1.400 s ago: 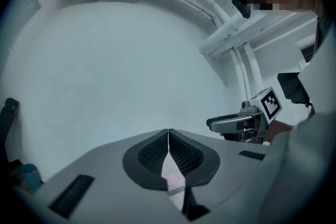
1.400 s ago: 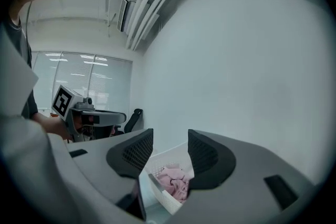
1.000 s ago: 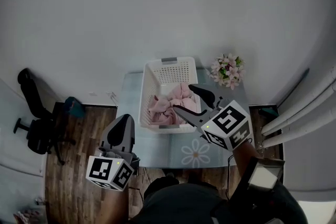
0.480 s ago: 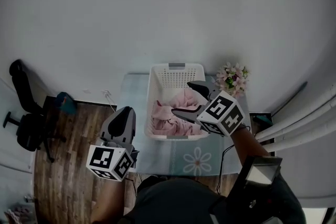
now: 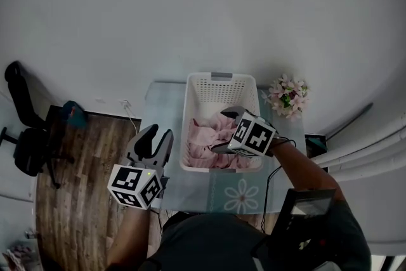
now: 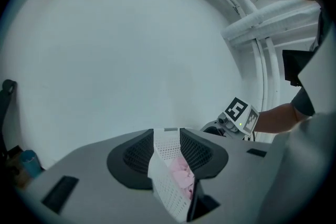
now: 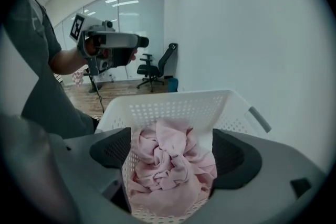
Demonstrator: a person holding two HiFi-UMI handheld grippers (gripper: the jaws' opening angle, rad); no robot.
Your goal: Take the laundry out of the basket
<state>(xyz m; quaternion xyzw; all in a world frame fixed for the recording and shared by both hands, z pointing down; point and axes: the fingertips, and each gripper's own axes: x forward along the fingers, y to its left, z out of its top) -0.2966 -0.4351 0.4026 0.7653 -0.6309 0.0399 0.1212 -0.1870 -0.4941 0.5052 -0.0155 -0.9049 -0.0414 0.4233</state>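
Sunk and tipped downward since a second ago: right claw (image 5: 219,131), now low over the open top of the white basket (image 5: 220,81), jaws just spread wide, released, clamping nothing. Between and just below those jaws, a crumpled heap of pink laundry (image 7: 169,171), pads standing clear of the cloth on either side; impossible to tell whether the tips brush it. Beyond the right claw's tips, the basket's perforated far wall. Off to the claw's right in the right gripper view, a grey handle (image 7: 260,119) on the rim.

Drawn nearer the basket over the same second: left claw (image 5: 160,134), jaws just sprung apart from closed, released, nothing between them up close. Ahead of the left claw, through its gap, a corner of the basket and a glimpse of the pink cloth inside, near the tips but not touched.

Under the right claw and just ahead of the left, a pale blue worktop (image 5: 190,182) with a daisy print (image 5: 241,195), carrying the basket. Past the right claw on its outer side, a bunch of pink and white flowers (image 5: 287,96) at the worktop's far corner. Outward from the left claw, wooden floor (image 5: 82,168) and a black office chair (image 5: 22,130).

All laundry inside the basket, none lifted out.
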